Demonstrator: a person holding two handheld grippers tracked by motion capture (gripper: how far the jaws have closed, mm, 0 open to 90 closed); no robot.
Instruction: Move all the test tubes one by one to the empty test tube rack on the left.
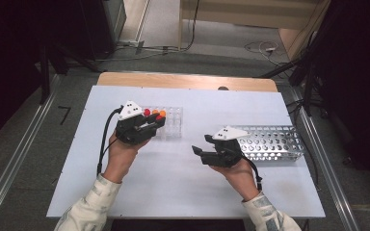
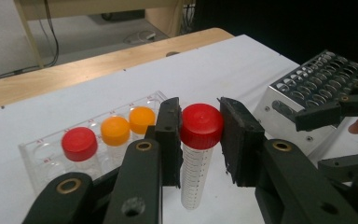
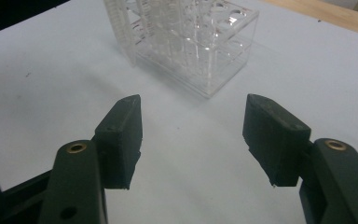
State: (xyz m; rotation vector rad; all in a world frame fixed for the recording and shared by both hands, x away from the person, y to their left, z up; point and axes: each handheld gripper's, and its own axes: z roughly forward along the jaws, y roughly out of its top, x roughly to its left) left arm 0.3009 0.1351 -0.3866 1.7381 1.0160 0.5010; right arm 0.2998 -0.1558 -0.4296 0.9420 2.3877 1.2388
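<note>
Red-capped tube [image 2: 196, 140] sits clamped by its cap between the left tongs [image 2: 199, 140], upright, just off the clear rack [image 2: 37, 158] where one red and two orange caps remain, so it hangs free to carry. Right tongs [image 3: 193, 135] are wide and empty above the white counter [image 3: 37, 93], facing the clear rack, likely ready to take the tube toward the metal rack [image 1: 270, 143].

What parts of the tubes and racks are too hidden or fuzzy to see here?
- Red-capped tube: in the left gripper view its bottom end is cut off by the picture's edge.
- Clear rack: in the high view the left hand-held gripper covers its left part.
- Metal rack: in the high view the right hand-held gripper hides its left end.
- Tube markings: too small to read.
</note>
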